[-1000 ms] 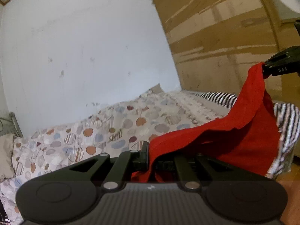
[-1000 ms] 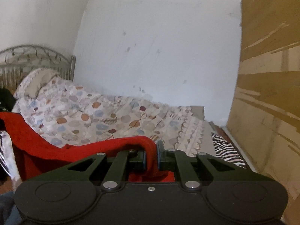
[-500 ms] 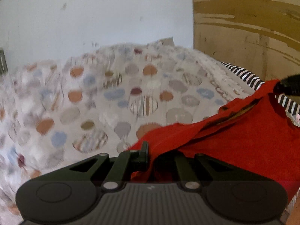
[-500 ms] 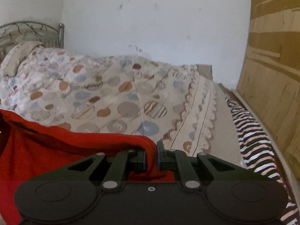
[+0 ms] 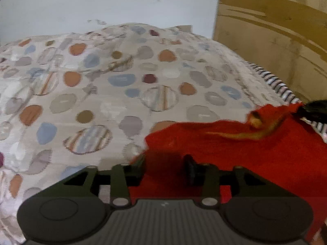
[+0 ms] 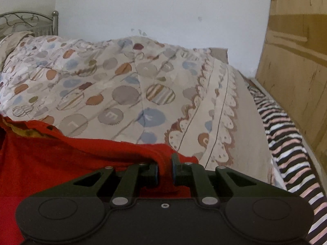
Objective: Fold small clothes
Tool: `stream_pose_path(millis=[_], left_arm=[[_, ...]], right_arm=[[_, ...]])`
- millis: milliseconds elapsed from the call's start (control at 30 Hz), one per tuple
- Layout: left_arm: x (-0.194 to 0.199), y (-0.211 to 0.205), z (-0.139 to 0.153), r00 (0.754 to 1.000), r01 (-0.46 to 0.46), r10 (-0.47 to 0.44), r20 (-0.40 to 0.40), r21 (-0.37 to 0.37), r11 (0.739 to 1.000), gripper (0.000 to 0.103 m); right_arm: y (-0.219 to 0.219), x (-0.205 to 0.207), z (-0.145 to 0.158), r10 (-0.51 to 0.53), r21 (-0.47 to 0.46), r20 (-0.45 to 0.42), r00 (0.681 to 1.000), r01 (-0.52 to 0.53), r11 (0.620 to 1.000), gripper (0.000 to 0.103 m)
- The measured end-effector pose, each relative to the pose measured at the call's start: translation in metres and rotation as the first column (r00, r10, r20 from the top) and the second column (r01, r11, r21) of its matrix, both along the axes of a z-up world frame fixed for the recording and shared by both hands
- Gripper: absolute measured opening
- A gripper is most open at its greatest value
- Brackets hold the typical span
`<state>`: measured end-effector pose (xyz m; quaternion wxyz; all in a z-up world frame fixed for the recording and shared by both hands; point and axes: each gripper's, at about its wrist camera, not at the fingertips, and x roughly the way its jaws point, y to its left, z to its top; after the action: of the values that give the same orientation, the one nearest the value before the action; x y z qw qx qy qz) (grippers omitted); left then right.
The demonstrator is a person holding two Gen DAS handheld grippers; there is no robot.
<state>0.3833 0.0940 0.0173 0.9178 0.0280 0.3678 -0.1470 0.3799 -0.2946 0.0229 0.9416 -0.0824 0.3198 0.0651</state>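
A small red garment with a yellow inner collar lies spread low over the bed. My left gripper has its jaws apart, with the garment's near left edge lying between and under them. My right gripper is shut on the garment's right edge, a red fold pinched between its fingers. The right gripper's tip shows as a dark shape at the right edge of the left wrist view.
The bed is covered by a beige quilt with coloured circles, which also shows in the right wrist view. A zebra-striped sheet runs along its right side. A wooden panel stands at the right. A metal headboard is far left.
Both grippers have come down from holding the garment up in the air to just above the quilt. The left gripper's jaws have opened and released the cloth.
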Motion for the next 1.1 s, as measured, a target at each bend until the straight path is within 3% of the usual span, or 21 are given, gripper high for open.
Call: stream_pose_path(millis=[67, 233, 367, 533, 600, 667, 767, 900, 1000, 1100], left_arm=[[0.001, 0.007, 0.002, 0.999, -0.052, 0.052, 0.010, -0.010, 0.999, 0.073], [-0.005, 0.032, 0.007, 0.990, -0.135, 0.138, 0.020, -0.099, 0.986, 0.091], [-0.019, 0.045, 0.007, 0.985, -0.167, 0.173, 0.028, -0.144, 0.975, 0.102], [-0.044, 0.044, -0.005, 0.975, -0.213, 0.218, 0.031, -0.131, 0.968, 0.102], [-0.053, 0.042, -0.012, 0.974, -0.220, 0.225, 0.028, -0.122, 0.968, 0.102], [-0.064, 0.040, -0.015, 0.973, -0.218, 0.227, 0.051, -0.137, 0.966, 0.102], [-0.079, 0.037, -0.015, 0.972, -0.192, 0.210, 0.108, -0.157, 0.969, 0.102], [-0.092, 0.028, -0.011, 0.976, -0.130, 0.157, 0.153, -0.172, 0.977, 0.102], [-0.092, 0.015, -0.014, 0.981, -0.093, 0.110, 0.159, -0.113, 0.989, 0.102], [-0.091, 0.005, -0.021, 0.979, -0.116, 0.122, 0.166, -0.044, 0.992, 0.102]], right_arm=[[0.002, 0.000, -0.003, 0.005, -0.018, -0.002, 1.000, -0.005, 1.000, 0.014], [0.003, -0.001, -0.003, 0.007, -0.050, 0.002, 1.000, -0.007, 0.999, 0.019], [-0.007, 0.000, 0.003, -0.029, -0.033, -0.001, 1.000, 0.029, 0.999, 0.044], [-0.034, -0.001, 0.009, -0.093, 0.040, -0.013, 0.996, 0.093, 0.995, 0.067], [-0.048, -0.003, 0.010, -0.145, 0.081, -0.017, 0.989, 0.146, 0.986, 0.085], [-0.064, -0.006, 0.011, -0.189, 0.142, -0.033, 0.981, 0.192, 0.971, 0.091], [-0.079, -0.013, 0.009, -0.214, 0.206, -0.051, 0.976, 0.220, 0.953, 0.092], [-0.074, -0.029, 0.006, -0.153, 0.226, -0.035, 0.988, 0.157, 0.961, 0.095], [-0.059, -0.040, 0.001, -0.076, 0.210, -0.016, 0.997, 0.078, 0.975, 0.099], [-0.041, -0.047, -0.006, -0.018, 0.137, 0.013, 1.000, 0.016, 0.990, 0.100]])
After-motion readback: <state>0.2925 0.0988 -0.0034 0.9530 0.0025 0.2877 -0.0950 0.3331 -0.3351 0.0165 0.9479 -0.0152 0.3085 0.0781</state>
